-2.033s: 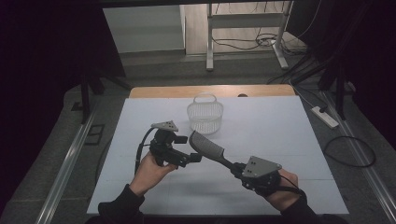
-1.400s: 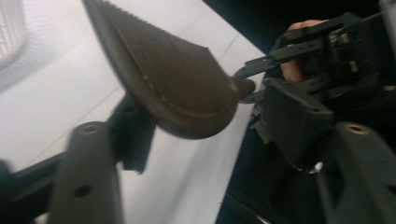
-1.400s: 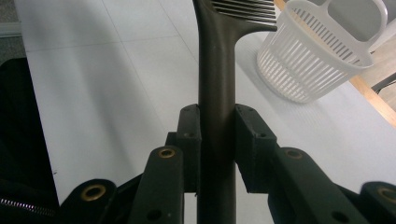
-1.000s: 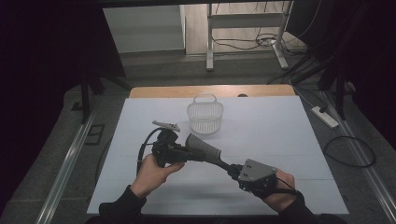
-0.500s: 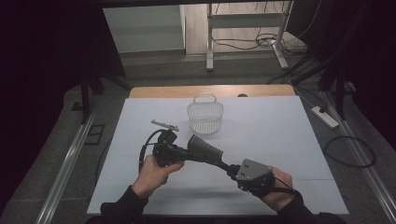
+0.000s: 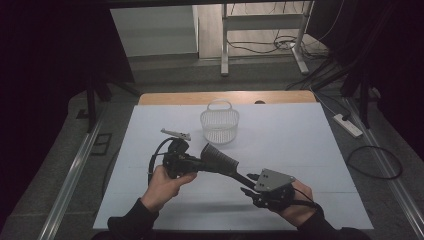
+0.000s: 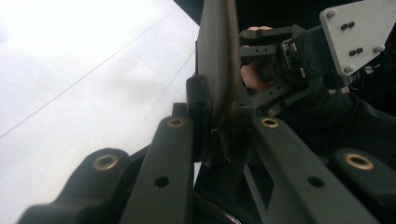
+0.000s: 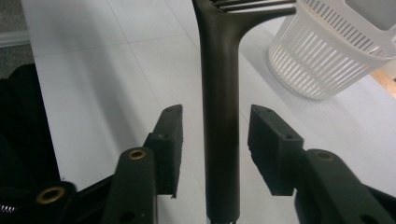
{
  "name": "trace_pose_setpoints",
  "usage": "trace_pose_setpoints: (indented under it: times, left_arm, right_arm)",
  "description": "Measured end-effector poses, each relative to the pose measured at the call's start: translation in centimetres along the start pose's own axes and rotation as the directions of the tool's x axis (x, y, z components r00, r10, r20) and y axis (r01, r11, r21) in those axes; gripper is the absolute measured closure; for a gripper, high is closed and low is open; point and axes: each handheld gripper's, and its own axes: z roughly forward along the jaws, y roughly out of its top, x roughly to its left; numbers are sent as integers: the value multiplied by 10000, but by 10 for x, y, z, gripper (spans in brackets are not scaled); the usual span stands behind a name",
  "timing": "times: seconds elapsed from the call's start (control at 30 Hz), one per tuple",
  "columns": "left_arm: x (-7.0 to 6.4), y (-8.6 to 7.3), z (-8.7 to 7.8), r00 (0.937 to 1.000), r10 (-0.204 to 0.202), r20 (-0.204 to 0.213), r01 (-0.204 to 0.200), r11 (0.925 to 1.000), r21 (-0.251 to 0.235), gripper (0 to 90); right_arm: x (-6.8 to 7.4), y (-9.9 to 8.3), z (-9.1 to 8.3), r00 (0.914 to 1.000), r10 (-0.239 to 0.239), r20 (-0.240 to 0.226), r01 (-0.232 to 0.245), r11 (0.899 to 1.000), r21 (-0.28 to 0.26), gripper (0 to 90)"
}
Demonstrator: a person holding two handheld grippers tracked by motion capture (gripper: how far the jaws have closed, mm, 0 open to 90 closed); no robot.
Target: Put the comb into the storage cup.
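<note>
Lowered and shifted left since two seconds ago: the right gripper point(image 6: 248, 183), trailing down the handle.

Table point(image 6: 310, 145): white sheet, bearing all items.

Basket point(image 6: 219, 121): white slotted plastic, upright near the far edge, likely the destination.

Slotted spatula point(image 6: 221, 159): black, held off the table between both grippers, just before the basket.

Left gripper point(image 7: 218, 135): clamped on the spatula's blade end, carrying it.

Right gripper: jaws parted either side of the handle, released, apparently a handover.

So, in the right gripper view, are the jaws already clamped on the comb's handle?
No: the right gripper has its jaws apart, with a visible gap on each side of the black comb handle running between them.
</note>
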Motion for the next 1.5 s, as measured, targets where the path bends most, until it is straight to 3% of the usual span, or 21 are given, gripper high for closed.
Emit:
trace_pose_setpoints:
  times: [0.33,0.67,0.87,1.17,1.5]
  left_arm:
    - [-1,1,-7,9975,356,-616,-363,9993,-112,833]
    - [-5,2,-13,9925,619,-1056,-655,9974,-305,833]
    - [-7,3,-17,9879,820,-1318,-878,9954,-390,832]
    - [-7,2,-17,9820,1002,-1602,-1073,9936,-365,833]
    - [-11,2,-21,9673,1310,-2170,-1434,9887,-427,832]
  right_arm:
    - [-4,-2,-3,9998,156,-111,-156,9999,-48,429]
    - [-10,-5,-4,9973,709,-198,-707,9974,101,323]
    - [-14,-6,-7,9906,1233,-591,-1227,9923,142,285]
    - [-20,-9,-6,9817,1814,-583,-1790,9829,441,166]
    - [-24,-14,-7,9752,2168,-444,-2135,9745,694,63]
